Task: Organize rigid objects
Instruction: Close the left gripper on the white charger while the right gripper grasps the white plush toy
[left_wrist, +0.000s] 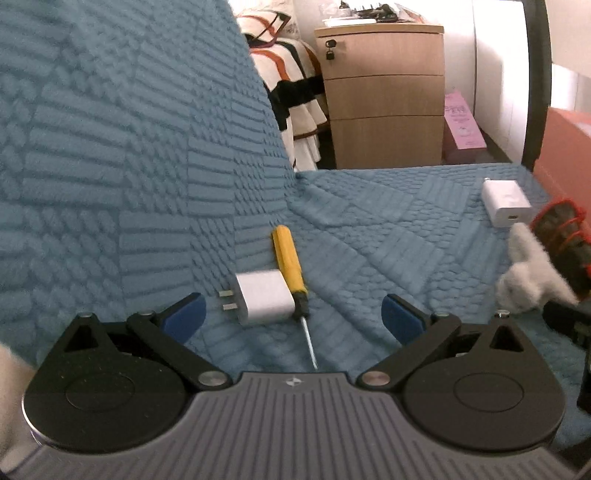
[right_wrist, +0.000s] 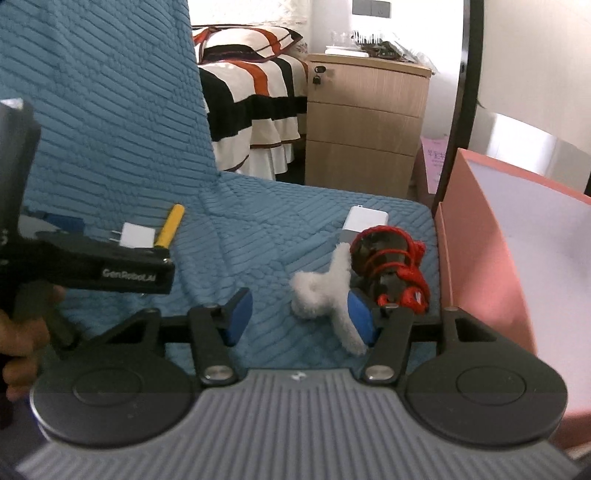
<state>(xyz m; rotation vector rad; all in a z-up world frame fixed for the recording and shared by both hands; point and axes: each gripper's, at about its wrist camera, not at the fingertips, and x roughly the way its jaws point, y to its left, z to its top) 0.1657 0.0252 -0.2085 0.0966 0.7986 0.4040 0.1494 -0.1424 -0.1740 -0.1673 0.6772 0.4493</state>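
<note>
On the blue quilted sofa seat, a white plug charger (left_wrist: 264, 297) lies against a yellow-handled screwdriver (left_wrist: 290, 264). My left gripper (left_wrist: 293, 319) is open just short of them, its blue pads on either side. A second white charger (left_wrist: 506, 202) lies far right. In the right wrist view my right gripper (right_wrist: 299, 315) is open around a white fluffy toy (right_wrist: 325, 291), beside a dark object wrapped in red cord (right_wrist: 391, 267). The charger (right_wrist: 138, 235), the screwdriver (right_wrist: 169, 226) and the second charger (right_wrist: 364, 219) show there too.
A pink open box (right_wrist: 491, 251) stands at the seat's right edge. The sofa back (left_wrist: 129, 147) rises on the left. Beyond the seat stand a wooden drawer cabinet (left_wrist: 384, 96) and a striped bed (right_wrist: 255, 99).
</note>
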